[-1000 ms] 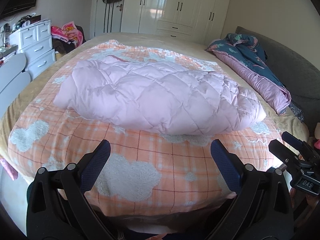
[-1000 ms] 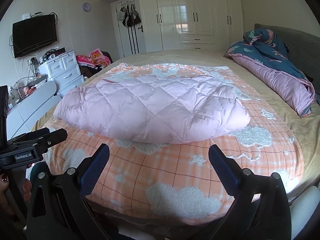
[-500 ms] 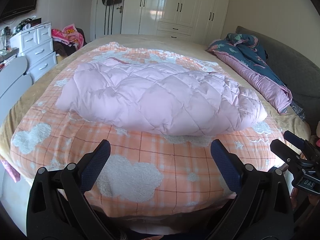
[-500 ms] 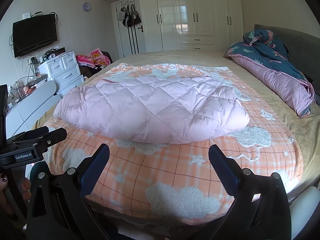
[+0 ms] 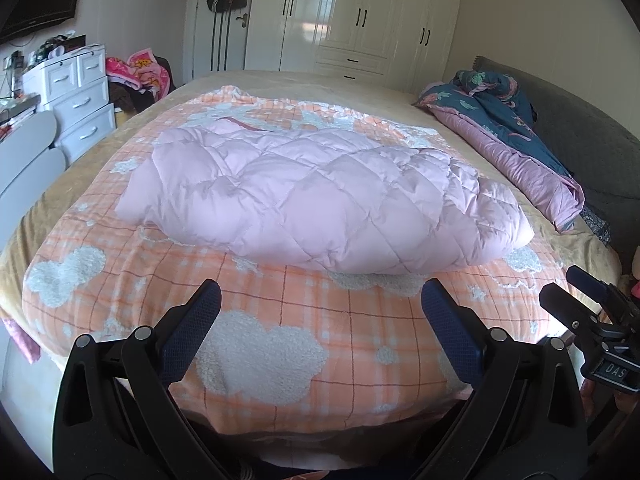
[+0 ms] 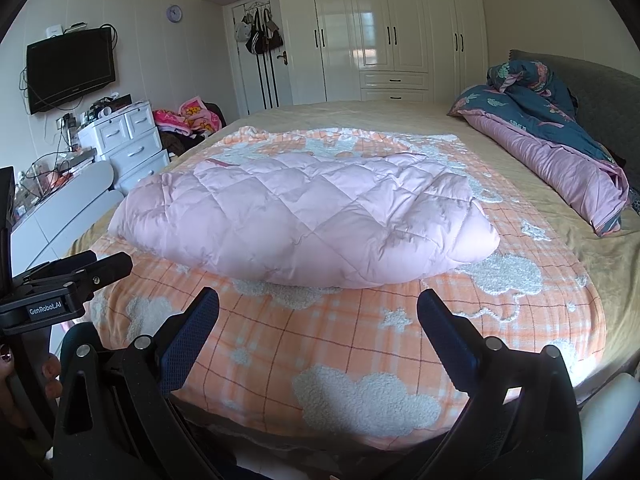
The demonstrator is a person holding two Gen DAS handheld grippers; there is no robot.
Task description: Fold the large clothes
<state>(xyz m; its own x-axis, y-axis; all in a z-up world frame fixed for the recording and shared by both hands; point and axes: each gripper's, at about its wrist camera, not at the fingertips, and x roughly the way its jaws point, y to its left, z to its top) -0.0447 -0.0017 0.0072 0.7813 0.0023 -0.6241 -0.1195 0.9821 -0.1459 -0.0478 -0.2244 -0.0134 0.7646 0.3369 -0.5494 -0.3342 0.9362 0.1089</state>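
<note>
A pink quilted down coat lies folded into a puffy bundle on an orange plaid blanket that covers the bed. My left gripper is open and empty, held back over the bed's near edge, well short of the coat. My right gripper is also open and empty, at about the same distance from the coat. In the left wrist view the right gripper shows at the right edge; in the right wrist view the left gripper shows at the left, held by a hand.
A rolled blue and purple duvet lies along the bed's right side by a grey headboard. White drawers and a grey rounded panel stand left of the bed. Wardrobes fill the far wall.
Both grippers stay open and empty. The left wrist view has drifted slightly, so the coat sits a little higher and farther off; the coat itself has not moved.
</note>
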